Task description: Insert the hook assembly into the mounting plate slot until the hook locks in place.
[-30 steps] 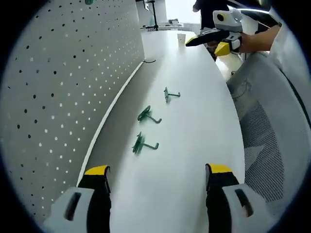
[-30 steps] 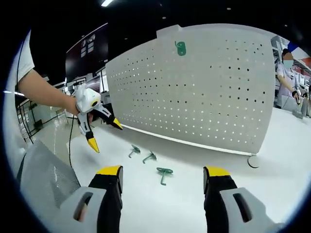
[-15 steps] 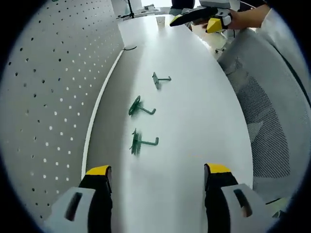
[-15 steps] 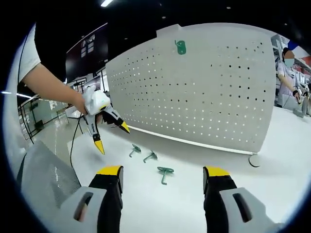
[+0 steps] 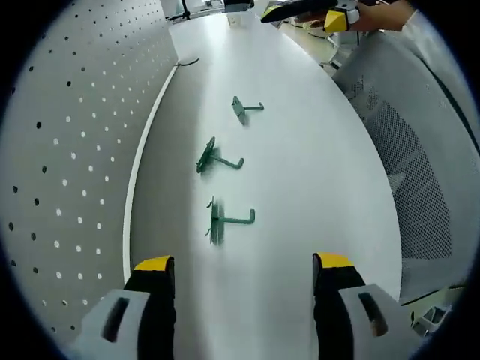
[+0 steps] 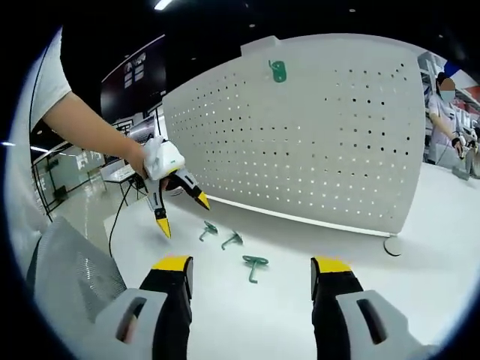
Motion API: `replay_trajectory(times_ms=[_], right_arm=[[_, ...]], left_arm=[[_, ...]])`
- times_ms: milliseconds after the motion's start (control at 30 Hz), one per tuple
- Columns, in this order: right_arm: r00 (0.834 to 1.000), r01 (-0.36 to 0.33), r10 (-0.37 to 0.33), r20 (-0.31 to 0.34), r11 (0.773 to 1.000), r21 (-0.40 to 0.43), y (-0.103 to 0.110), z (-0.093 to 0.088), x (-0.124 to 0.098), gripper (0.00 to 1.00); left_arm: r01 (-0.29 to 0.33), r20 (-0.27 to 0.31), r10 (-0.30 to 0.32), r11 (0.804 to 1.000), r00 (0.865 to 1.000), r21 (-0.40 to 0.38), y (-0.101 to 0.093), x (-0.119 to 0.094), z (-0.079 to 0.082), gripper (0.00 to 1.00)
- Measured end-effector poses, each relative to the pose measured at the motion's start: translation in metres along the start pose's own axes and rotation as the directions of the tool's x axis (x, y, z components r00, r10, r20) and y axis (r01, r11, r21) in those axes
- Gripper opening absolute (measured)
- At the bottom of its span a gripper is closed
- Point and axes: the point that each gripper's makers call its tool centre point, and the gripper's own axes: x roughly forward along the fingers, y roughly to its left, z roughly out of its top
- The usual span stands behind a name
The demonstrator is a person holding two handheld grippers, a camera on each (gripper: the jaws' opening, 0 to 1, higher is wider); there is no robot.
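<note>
Three green hooks lie in a row on the white table (image 5: 315,180): the nearest hook (image 5: 225,220), a middle hook (image 5: 214,159) and a far hook (image 5: 244,108). My left gripper (image 5: 244,271) is open and hovers just short of the nearest hook. In the right gripper view the same hooks show as one close hook (image 6: 254,264) and two farther ones (image 6: 231,241) (image 6: 208,229). My right gripper (image 6: 251,268) is open, above the table. The left gripper (image 6: 180,211) hangs open over the far hooks, held by a hand. One green hook (image 6: 278,72) hangs high on the white pegboard (image 6: 315,142).
The pegboard (image 5: 67,142) stands along the table's left side in the left gripper view. A mesh chair (image 5: 405,180) sits by the table's right edge. The right gripper (image 5: 315,9) shows at the far top. A round grommet (image 6: 390,247) lies near the pegboard's foot. A person stands far right.
My left gripper has moved forward and lower toward the nearest hook, seen in the right gripper view drifting right over the hooks. The hooks have not moved. Both grippers stay open.
</note>
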Motion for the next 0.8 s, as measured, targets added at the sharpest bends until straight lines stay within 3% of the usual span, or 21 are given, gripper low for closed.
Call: replay_trajectory(times_ms=[367,800], right_arm=[[1.000,0.012,-0.012,-0.002,1.000,0.008,-0.003,-0.001,-0.002,0.62],[1.000,0.017,-0.017,0.001,1.000,0.010,-0.006,0.000,-0.001,0.61]], left_arm=[[0.035,-0.016,-0.035,0.999,0.999,0.024,0.003,0.017,0.012,0.75],[0.061,-0.020,-0.060,0.998,0.998,0.028,0.005,0.028,0.016,0.74]])
